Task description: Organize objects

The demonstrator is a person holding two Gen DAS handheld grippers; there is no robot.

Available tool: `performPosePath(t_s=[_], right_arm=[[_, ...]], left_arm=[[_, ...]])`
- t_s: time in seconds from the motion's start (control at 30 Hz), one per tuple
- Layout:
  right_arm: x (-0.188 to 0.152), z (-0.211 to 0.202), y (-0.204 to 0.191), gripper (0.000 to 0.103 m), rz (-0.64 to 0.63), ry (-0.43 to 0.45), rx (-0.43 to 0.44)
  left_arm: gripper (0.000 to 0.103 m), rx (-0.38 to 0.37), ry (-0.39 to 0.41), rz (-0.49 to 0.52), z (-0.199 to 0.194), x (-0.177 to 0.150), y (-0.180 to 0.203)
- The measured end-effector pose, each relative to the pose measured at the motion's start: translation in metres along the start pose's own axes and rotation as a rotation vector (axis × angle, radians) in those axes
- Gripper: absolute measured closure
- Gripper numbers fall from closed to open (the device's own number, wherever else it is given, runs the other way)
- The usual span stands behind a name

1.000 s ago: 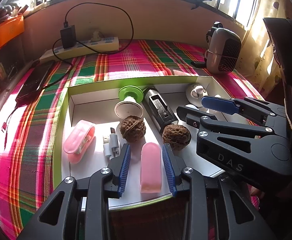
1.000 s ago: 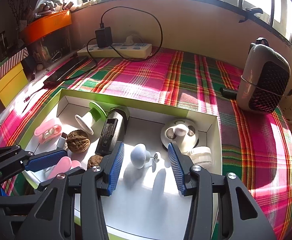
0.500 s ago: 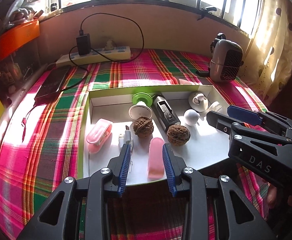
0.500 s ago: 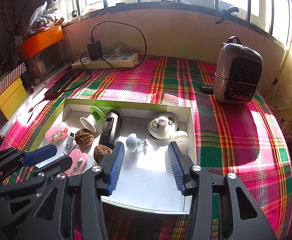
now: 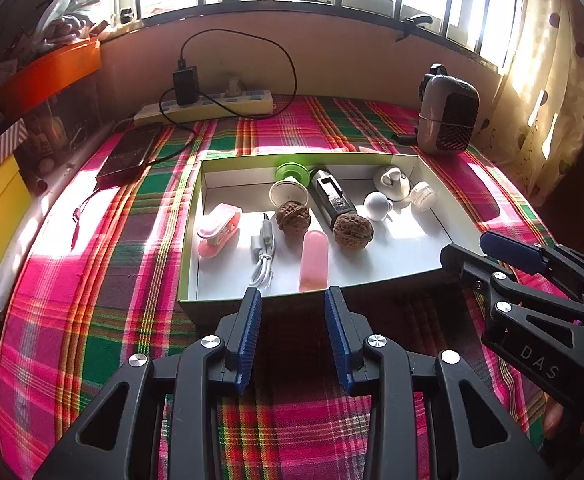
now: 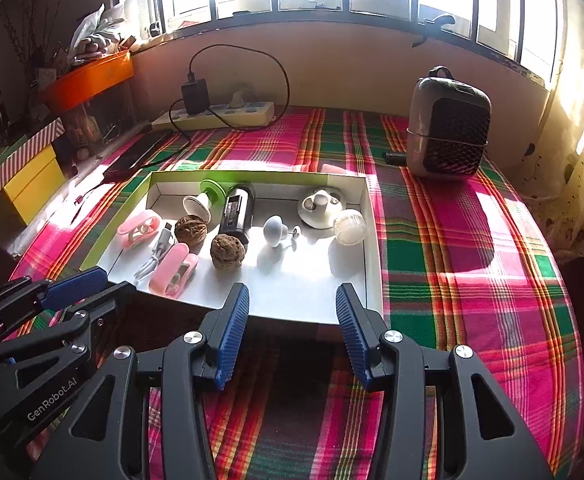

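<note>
A shallow white box with a green rim (image 5: pixel 372 276) (image 6: pixel 372 240) lies on the plaid cloth. In it are two walnuts (image 5: pixel 293 217) (image 5: pixel 352 232), two pink clips (image 5: pixel 315 258) (image 5: pixel 216 228), a white cable (image 5: pixel 263 248), a black cylinder (image 5: pixel 332 200), a green-and-white spool (image 5: pixel 287 184), a white knob (image 5: pixel 376 205), a white disc (image 5: pixel 392 182) and a small clear jar (image 5: pixel 422 196). My left gripper (image 5: pixel 292 300) is open and empty, in front of the box's near wall. My right gripper (image 6: pixel 292 300) is open and empty, also in front of the box.
A grey and black fan heater (image 6: pixel 448 128) stands at the back right. A power strip with a black charger (image 5: pixel 207 104) lies by the wall. A dark phone (image 5: pixel 129 152) lies at the left. Yellow and orange boxes (image 6: pixel 31 176) line the left edge.
Both grippers have pulled back and up, away from the box. The pink clip that lay between the left fingers stays in the box. Both remain open.
</note>
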State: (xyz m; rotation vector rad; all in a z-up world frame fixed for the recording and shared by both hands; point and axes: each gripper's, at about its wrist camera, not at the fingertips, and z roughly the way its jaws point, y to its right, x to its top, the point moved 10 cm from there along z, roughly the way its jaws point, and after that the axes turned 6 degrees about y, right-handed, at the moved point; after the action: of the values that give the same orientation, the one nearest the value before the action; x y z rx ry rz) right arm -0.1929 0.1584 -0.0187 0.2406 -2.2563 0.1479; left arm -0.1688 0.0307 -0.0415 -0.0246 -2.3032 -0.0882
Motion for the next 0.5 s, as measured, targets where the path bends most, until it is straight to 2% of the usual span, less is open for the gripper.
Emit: performPosePath(t_s=[0.5], right_arm=[[-0.053,-0.01,0.0,0.056,0.019,-0.077,-0.034]], left_arm=[[0.072,0.031,-0.08,-0.011,-0.004,-0.05,-0.001]])
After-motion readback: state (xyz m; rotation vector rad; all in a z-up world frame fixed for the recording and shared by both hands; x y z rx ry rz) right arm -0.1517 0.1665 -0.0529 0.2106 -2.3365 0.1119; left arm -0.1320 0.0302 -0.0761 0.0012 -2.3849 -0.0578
